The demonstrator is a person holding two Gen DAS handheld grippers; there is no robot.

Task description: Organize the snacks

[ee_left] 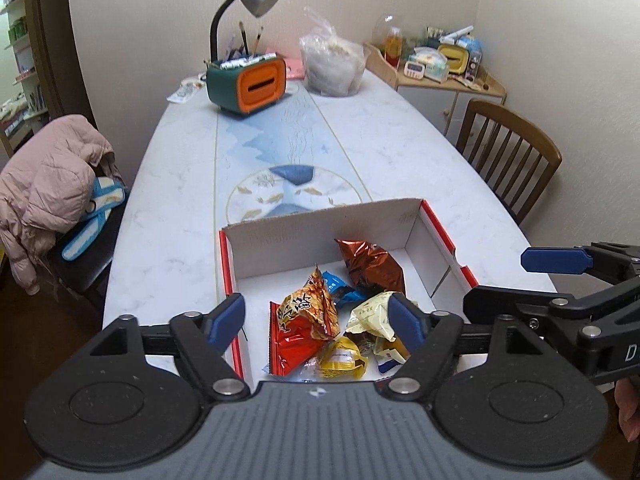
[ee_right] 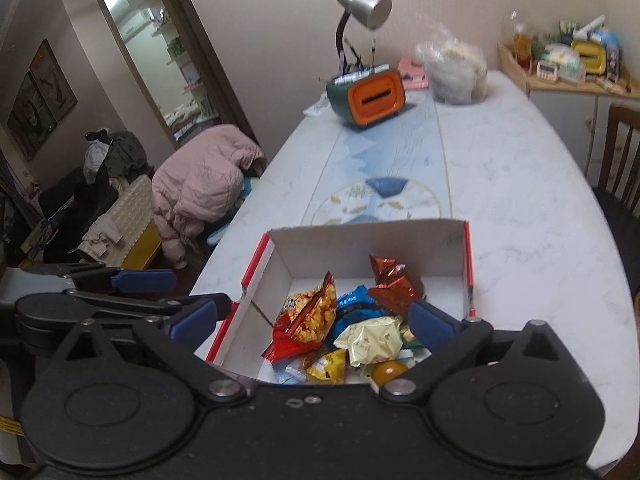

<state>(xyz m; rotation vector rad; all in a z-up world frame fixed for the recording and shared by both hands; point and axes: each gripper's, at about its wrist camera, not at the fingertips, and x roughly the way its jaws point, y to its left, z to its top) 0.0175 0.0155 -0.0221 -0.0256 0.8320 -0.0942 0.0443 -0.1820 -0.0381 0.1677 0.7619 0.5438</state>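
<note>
Snacks (ee_left: 320, 320) are heaped at lower centre, inside the box (ee_left: 436, 232). Both the left gripper (ee_left: 316, 316) and the right gripper (ee_right: 314, 318) are held spread and empty above it. One packet should probably be pinched across its width. The red packet (ee_left: 296, 340) lies with its long axis running lower left to upper right.

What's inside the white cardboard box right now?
The box holds loose snacks: a red-orange packet, copper foil bag, blue packet, cream wrapper and yellow packet. Anything beneath the heap is covered.
</note>
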